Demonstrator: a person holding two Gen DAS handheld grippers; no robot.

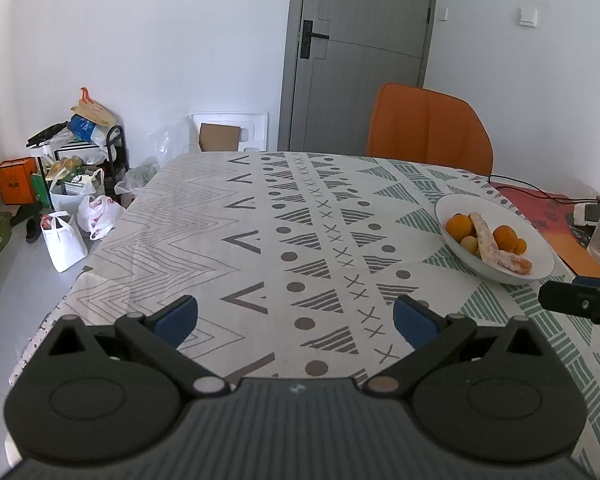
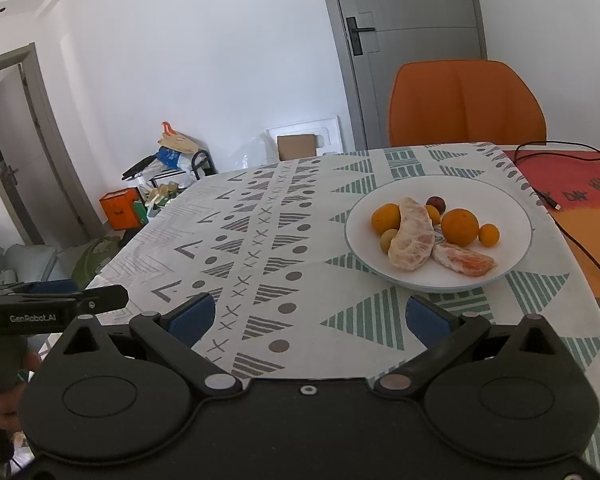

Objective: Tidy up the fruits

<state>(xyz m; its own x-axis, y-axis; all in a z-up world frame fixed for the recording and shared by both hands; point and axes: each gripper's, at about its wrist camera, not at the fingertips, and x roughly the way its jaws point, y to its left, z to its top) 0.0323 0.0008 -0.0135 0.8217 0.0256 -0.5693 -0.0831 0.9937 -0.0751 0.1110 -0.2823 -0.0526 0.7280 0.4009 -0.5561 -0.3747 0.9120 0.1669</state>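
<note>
A white plate (image 2: 512,268) sits on the patterned tablecloth (image 2: 260,240), and everything else is placed from it. On the plate lie two oranges, one (image 2: 386,219) toward its left side and a bigger one (image 2: 459,227) near its middle, with a long peeled pomelo piece (image 2: 412,242) between them. A shorter peeled segment (image 2: 464,261) lies at the plate's near edge, touching the long piece. A small orange fruit (image 2: 489,235) sits just right of the bigger orange, a yellow-green one (image 2: 389,239) rests against the long piece's left side, and a dark plum (image 2: 436,203) lies toward the far rim. The right gripper (image 2: 307,316) hovers in front of the plate, its blue-padded jaws spread wide with nothing between them. The left gripper (image 1: 296,316) is well to the plate's left over bare cloth, jaws likewise spread and empty. Behind the plate stands an orange chair (image 2: 466,104). To the plate's right a black cable (image 2: 580,240) runs across a red mat (image 2: 572,176).
</note>
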